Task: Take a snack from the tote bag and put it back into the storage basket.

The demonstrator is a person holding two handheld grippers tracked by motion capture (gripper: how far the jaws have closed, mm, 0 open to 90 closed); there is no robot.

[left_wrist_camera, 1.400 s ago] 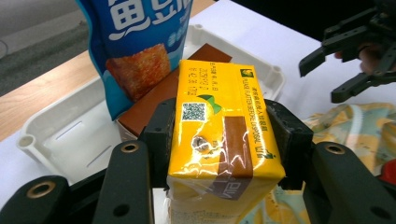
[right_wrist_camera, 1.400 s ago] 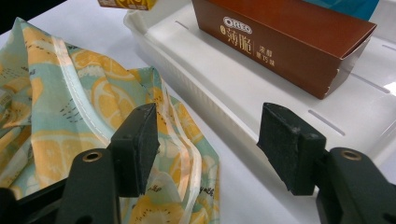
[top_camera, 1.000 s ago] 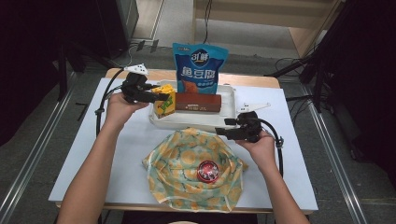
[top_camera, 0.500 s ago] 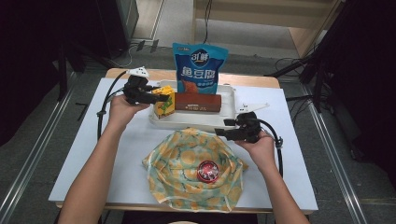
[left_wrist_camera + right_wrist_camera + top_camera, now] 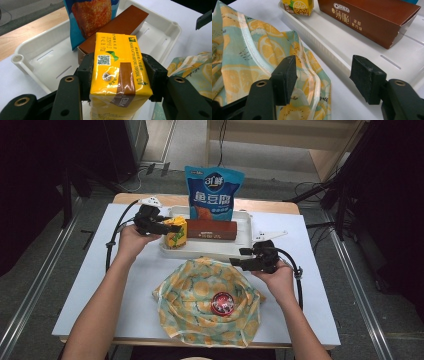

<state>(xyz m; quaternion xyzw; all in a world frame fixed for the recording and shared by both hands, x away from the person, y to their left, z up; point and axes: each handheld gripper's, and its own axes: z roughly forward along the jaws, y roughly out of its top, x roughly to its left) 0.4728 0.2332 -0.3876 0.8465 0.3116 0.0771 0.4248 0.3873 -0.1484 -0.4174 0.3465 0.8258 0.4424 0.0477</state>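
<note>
Juice carton (image 5: 117, 72): yellow drink box clamped between the pads of the left gripper (image 5: 159, 226), upright, its base at the near-left corner of the white tray (image 5: 245, 227).
Left gripper state: closed on the carton's two broad side faces, near the top; the sealed straw hole and a strip of brown tape face the camera that rides on it.
Beyond the left gripper: a long brown biscuit box (image 5: 117, 27) lies in the tray just behind the carton, and a blue snack bag (image 5: 214, 190) stands behind that.
Right gripper (image 5: 324, 75) state: jaws apart with nothing between them, held over the far edge of the lemon-print cloth bag (image 5: 207, 300).
Ahead of the right gripper: the tray's near wall, then the biscuit box; the carton's lemon print (image 5: 298, 6) shows at the far left.
In the bag: a round red-topped thing (image 5: 223, 302) already lies in its open mouth.
Handling: likely fairly light but full of liquid; thin card walls would dent or squirt under a hard squeeze, and the glossy film may slip.
Where to hold: across the flat sides as now, clear of the straw hole, kept upright.
Likely step: carton being taken from the tray toward the bag.
</note>
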